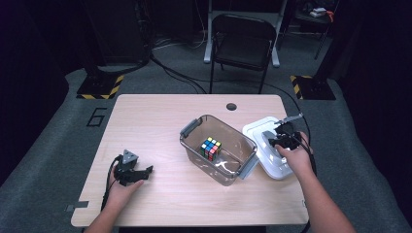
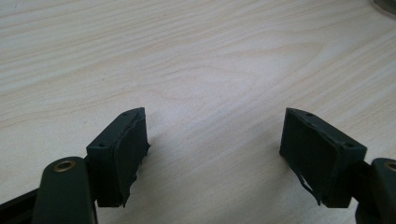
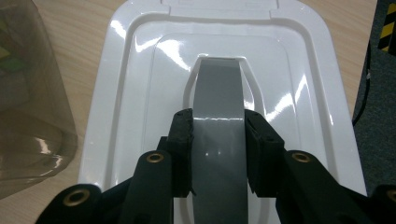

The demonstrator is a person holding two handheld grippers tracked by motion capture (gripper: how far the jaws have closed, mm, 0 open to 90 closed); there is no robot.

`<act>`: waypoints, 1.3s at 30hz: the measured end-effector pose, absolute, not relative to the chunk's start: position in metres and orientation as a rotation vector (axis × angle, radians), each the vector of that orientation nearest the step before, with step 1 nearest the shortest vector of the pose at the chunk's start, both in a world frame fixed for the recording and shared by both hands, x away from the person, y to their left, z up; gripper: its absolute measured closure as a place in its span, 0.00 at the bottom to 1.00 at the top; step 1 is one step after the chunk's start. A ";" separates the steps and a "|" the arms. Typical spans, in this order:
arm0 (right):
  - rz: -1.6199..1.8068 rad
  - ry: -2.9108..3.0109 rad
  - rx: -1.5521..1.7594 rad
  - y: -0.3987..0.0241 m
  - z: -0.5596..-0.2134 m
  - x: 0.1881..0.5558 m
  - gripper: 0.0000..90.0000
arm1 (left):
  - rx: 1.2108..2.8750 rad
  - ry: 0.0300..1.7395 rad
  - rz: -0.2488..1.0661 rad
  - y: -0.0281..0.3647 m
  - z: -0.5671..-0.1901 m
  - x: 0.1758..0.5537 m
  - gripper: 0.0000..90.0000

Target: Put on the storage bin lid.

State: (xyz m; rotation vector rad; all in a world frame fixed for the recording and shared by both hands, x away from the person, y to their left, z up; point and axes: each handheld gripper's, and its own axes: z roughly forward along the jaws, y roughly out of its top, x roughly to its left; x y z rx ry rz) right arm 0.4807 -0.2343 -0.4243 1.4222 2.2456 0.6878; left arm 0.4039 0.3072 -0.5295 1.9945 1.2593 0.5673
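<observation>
Pale wood table (image 1: 160, 121); my right gripper (image 3: 218, 135) clamps the grey handle (image 3: 218, 93) of the white lid (image 3: 140, 93), bin (image 1: 192, 127) just left. Left gripper (image 2: 215, 144) gapes empty.

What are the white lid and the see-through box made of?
The white lid looks like glossy moulded plastic, with bright glare streaks; its grey handle looks matte. The box seems to be smoky transparent plastic: the cube shows through its wall.
</observation>
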 end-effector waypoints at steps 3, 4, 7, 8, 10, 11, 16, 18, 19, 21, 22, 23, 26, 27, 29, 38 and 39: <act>0.694 2.242 1.416 -0.236 -0.418 0.481 0.74 | 1.994 1.260 0.567 0.307 -0.529 0.404 0.25; 0.694 2.240 1.412 -0.236 -0.415 0.481 0.74 | 1.994 1.259 0.567 0.307 -0.529 0.404 0.25; 0.697 2.236 1.406 -0.237 -0.409 0.480 0.74 | 1.994 1.260 0.568 0.307 -0.529 0.404 0.25; 0.700 2.238 1.404 -0.237 -0.406 0.480 0.74 | 1.995 1.259 0.567 0.307 -0.529 0.404 0.25; 0.701 2.230 1.400 -0.238 -0.401 0.480 0.74 | 1.994 1.259 0.567 0.307 -0.529 0.404 0.25; 0.701 2.230 1.395 -0.239 -0.399 0.480 0.74 | 1.994 1.259 0.567 0.307 -0.529 0.404 0.25; 0.710 2.229 1.387 -0.240 -0.389 0.480 0.74 | 1.994 1.260 0.567 0.307 -0.529 0.404 0.25; 0.706 2.231 1.379 -0.240 -0.385 0.479 0.74 | 1.993 1.260 0.567 0.307 -0.529 0.404 0.25; 0.706 2.231 1.376 -0.239 -0.383 0.479 0.74 | 1.994 1.259 0.567 0.307 -0.529 0.404 0.25; 0.709 2.233 1.362 -0.240 -0.377 0.479 0.74 | 1.994 1.259 0.567 0.307 -0.529 0.404 0.25; 0.713 2.230 1.360 -0.240 -0.373 0.478 0.74 | 1.994 1.260 0.567 0.307 -0.529 0.404 0.25; 0.716 2.228 1.363 -0.240 -0.371 0.478 0.74 | 1.994 1.261 0.568 0.307 -0.529 0.404 0.25; 0.723 2.228 1.355 -0.239 -0.362 0.477 0.74 | 1.995 1.259 0.567 0.307 -0.529 0.404 0.25; 0.729 2.229 1.348 -0.239 -0.359 0.477 0.74 | 1.995 1.259 0.567 0.307 -0.529 0.404 0.25; 0.731 2.230 1.347 -0.238 -0.355 0.476 0.74 | 1.994 1.259 0.567 0.307 -0.529 0.404 0.25; 0.757 2.259 1.298 -0.225 -0.338 0.475 0.74 | 1.994 1.259 0.567 0.307 -0.529 0.404 0.25; 0.764 2.263 1.289 -0.223 -0.336 0.475 0.74 | 1.994 1.259 0.567 0.307 -0.529 0.404 0.25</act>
